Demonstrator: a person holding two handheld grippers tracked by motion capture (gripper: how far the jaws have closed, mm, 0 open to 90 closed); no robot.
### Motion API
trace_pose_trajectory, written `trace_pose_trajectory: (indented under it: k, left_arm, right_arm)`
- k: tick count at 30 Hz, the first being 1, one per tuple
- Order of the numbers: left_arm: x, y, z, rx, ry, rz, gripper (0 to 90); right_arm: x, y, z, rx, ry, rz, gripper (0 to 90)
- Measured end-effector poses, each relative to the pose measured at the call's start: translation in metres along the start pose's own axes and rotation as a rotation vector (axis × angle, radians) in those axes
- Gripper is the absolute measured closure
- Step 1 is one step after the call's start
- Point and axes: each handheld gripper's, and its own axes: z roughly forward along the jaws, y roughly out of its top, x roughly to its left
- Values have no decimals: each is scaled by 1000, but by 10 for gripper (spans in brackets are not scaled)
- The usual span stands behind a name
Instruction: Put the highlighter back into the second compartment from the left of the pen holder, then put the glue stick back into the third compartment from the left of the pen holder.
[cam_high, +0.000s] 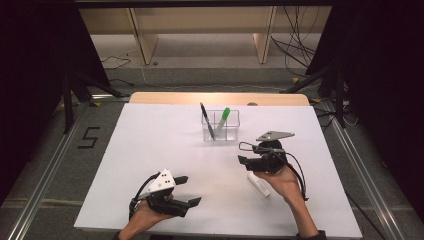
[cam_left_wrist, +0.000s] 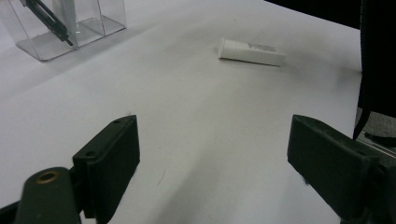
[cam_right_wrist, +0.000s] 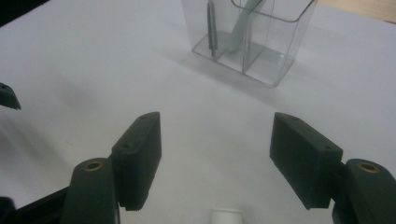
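a white marker (cam_high: 259, 185) lies flat on the white worktop (cam_high: 150, 150), near the right front, just under and beside the right gripper (cam_high: 246, 161). in the left gripper view the same marker (cam_left_wrist: 251, 51) lies on its side farther off, with small print along its barrel. in the right gripper view only its white end (cam_right_wrist: 226, 216) peeks in at the bottom edge, between the two jaws and a little below them.

the right gripper (cam_right_wrist: 215, 163) is held above the worktop with its jaws spread wide and nothing between them; a hand (cam_high: 285, 182) grips it from the near side and the grey three-cornered plate sits on top. it faces towards the left and far side, where a clear plastic organiser (cam_high: 220, 125) stands near the far middle of the worktop.

the left gripper (cam_high: 186, 190) is at the near left, well apart from the marker, held by the other hand (cam_high: 145, 215). its jaws are also wide open and empty, seen in its own view (cam_left_wrist: 212, 163) with bare worktop between them.

the organiser (cam_right_wrist: 250, 39) has divided compartments. a black pen (cam_high: 207, 120) leans in the left one and a green-capped marker (cam_high: 223, 120) leans in the one beside it, both tilted with tops above the rim.
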Motion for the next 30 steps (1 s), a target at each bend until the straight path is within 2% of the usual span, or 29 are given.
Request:
trace_pose_trajectory:
  k: [9, 18, 30]
  left_arm:
    - [1, 0, 0, -2, 2, -5, 166]
    - [1, 0, 1, -2, 0, -5, 166]
    - [1, 0, -2, -9, 3, -3, 166]
  right_arm:
    - [-1, -7, 2, 73, -2, -7, 294]
    - [0, -11, 5, 123, -3, -17, 268]
    - [3, -15, 4, 162, -19, -27, 267]
